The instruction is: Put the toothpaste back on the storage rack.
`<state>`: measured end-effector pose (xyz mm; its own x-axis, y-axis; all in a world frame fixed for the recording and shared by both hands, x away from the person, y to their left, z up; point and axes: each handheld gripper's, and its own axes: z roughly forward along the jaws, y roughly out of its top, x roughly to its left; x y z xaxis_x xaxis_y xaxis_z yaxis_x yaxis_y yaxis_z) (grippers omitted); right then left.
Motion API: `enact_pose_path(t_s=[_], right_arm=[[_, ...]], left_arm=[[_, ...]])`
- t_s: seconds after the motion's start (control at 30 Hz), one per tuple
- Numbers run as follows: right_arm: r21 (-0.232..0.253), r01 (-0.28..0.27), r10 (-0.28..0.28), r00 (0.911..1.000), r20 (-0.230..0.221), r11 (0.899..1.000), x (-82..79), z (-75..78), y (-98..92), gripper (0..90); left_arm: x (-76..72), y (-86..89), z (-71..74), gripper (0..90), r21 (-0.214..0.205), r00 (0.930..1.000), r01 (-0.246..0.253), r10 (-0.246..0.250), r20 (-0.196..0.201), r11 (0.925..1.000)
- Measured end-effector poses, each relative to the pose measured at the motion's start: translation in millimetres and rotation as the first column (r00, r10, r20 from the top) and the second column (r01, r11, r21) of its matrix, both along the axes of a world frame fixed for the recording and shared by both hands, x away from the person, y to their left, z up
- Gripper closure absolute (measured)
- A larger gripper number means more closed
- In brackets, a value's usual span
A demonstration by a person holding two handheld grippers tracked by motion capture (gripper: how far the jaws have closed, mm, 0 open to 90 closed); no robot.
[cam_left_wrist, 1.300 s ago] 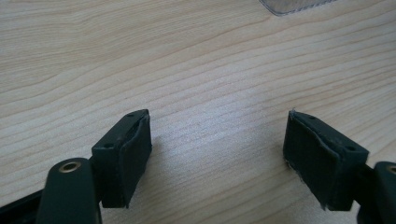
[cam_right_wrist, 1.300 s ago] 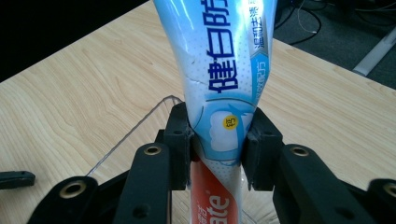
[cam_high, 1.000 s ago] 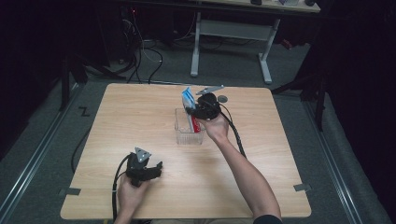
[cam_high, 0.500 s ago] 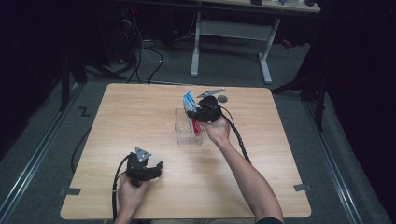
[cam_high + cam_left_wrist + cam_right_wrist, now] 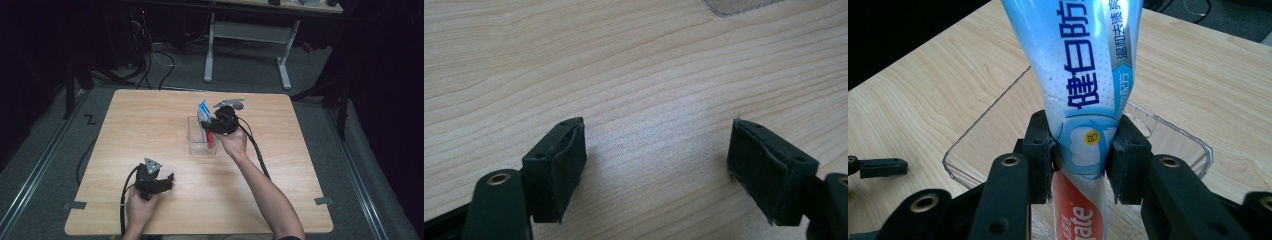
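**Blue-and-white tube held over the clear tray**

The blue-and-white toothpaste tube (image 5: 1083, 75) stands nearly upright, clamped near its lower end between the fingers (image 5: 1040, 150) of the right gripper (image 5: 220, 121). It hangs above the clear plastic tray (image 5: 196, 145), which sits a little toward the far edge of the bench (image 5: 150, 120), near the middle of its width. A red toothpaste tube (image 5: 1079, 212) already lies in the tray, directly below the held one.

The step in hand looks like placing this tube into the tray, or lifting it out; the pictures alone do not settle which. If placing, the next move calls for tipping the tube flatter and lowering it beside the red one, since upright it stands well taller than the tray's low walls and would topple on release.

The tray's rim is the edge to mind: the tube's end should clear the near wall.

The left gripper (image 5: 152, 181) rests near the bench's near-left corner, fingers (image 5: 556, 167) wide apart over bare wood, well away from the tray. Open bench lies on every side of the tray.
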<state>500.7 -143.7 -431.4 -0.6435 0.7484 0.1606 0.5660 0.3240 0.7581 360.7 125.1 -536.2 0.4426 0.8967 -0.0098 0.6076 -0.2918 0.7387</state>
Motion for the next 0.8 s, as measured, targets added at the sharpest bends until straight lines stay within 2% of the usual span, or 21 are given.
enact_pose_path(t_s=[0.13,0.37,0.57,0.67,0.8], right_arm=[[0.014,0.006,-0.006,1.0,0.0,1.0,-0.9,-1.2,-3.1,66.1],[-0.03,0.021,-0.02,0.9995,0.026,0.999,-2.7,0.7,-9.3,64.1],[-0.044,0.053,-0.051,0.9982,0.032,0.998,-2.7,1.1,-15.5,62.4],[-0.049,0.054,-0.052,0.9979,0.038,0.997,-3.6,0.8,-16.0,62.2],[-0.081,0.06,-0.055,0.9967,0.06,0.995,-5.1,0.9,-13.8,61.0]], left_arm=[[0.0,0.1,0.0,24.1,0.001,1.0,0.001,-0.001,0.0,1.0],[0.0,0.1,0.0,24.0,0.001,1.0,0.001,-0.001,0.0,1.0],[0.0,0.0,0.0,24.1,0.0,1.0,0.0,0.0,0.0,1.0],[0.0,-0.1,0.0,24.0,0.0,1.0,0.0,0.0,0.0,1.0],[0.0,-0.1,-0.1,24.1,-0.001,1.0,-0.001,0.001,0.001,1.0]])
